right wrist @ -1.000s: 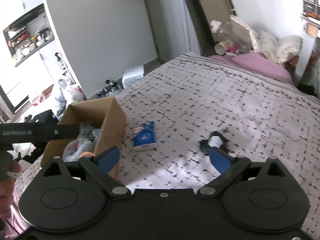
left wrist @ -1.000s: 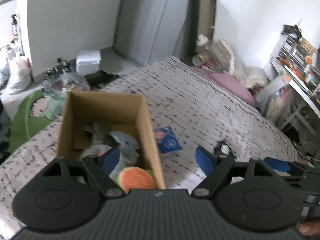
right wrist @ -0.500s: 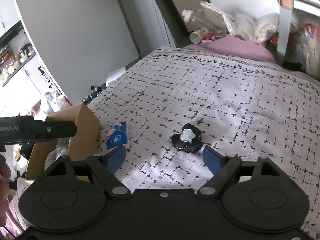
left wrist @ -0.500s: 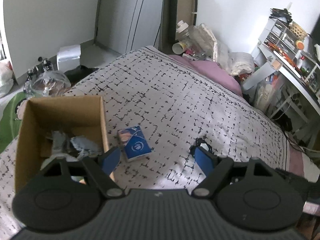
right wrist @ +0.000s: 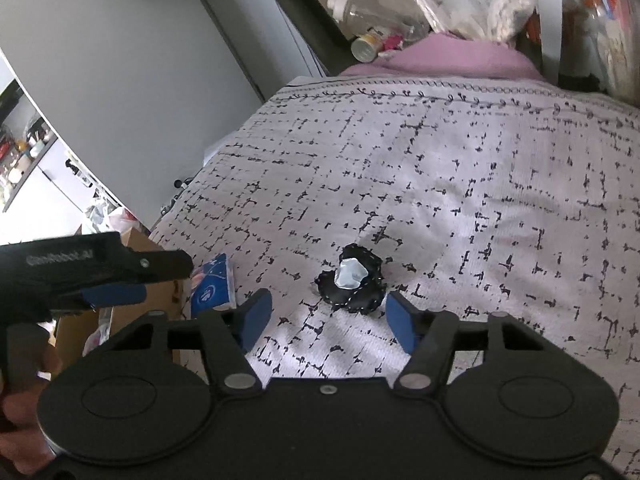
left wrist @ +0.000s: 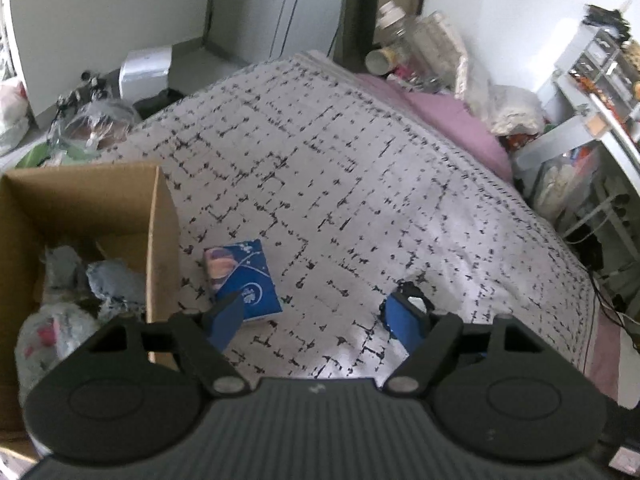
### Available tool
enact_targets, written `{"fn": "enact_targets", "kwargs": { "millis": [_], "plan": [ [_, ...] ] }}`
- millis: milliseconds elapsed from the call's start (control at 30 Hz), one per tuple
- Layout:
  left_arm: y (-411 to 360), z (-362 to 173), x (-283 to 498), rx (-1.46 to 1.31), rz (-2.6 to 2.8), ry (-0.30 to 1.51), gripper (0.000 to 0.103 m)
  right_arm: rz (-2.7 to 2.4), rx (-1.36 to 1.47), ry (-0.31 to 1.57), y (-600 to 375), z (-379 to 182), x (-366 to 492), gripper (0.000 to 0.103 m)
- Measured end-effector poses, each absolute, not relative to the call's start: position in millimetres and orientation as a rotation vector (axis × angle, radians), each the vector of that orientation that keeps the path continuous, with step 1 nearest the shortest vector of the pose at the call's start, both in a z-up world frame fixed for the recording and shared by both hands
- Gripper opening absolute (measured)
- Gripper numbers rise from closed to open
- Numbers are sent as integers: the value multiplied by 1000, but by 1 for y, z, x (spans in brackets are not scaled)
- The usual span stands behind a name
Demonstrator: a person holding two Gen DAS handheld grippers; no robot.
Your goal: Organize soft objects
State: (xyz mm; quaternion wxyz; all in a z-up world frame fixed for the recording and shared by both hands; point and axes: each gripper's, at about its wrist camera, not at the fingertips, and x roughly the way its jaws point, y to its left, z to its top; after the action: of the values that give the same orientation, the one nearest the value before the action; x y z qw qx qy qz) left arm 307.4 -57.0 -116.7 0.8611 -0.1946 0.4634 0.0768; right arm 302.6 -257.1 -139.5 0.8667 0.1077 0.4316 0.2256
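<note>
My right gripper (right wrist: 327,318) sits nearest, its jaws apart and just been closing, with nothing between them; the small black pouch (right wrist: 352,278) with a pale patch lies just beyond the blue fingertips (right wrist: 256,314) on the bed cover (right wrist: 480,184). My left gripper (left wrist: 320,318) also stands open with nothing gripped, its jaws having narrowed a little. Its near-left fingertip overlaps the blue tissue pack (left wrist: 242,278), but I cannot tell whether it touches. That pack lies flat just right of the cardboard box (left wrist: 154,216), which holds crumpled grey and clear plastic bags (left wrist: 100,280). Farther off, a pink pillow (left wrist: 452,116) lies at the bed's far edge, with a clear bottle (right wrist: 372,4) behind it.
</note>
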Motion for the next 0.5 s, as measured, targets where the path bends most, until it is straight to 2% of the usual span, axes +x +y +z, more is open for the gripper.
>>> {"fn": "enact_targets", "kwargs": {
  "millis": [133, 500],
  "plan": [
    [-58, -130, 320, -399, 230, 1003, 77, 462, 250, 929, -260, -148, 313, 52],
    [-75, -159, 341, -302, 407, 1043, 73, 466, 253, 951, -260, -158, 324, 49]
  ]
}}
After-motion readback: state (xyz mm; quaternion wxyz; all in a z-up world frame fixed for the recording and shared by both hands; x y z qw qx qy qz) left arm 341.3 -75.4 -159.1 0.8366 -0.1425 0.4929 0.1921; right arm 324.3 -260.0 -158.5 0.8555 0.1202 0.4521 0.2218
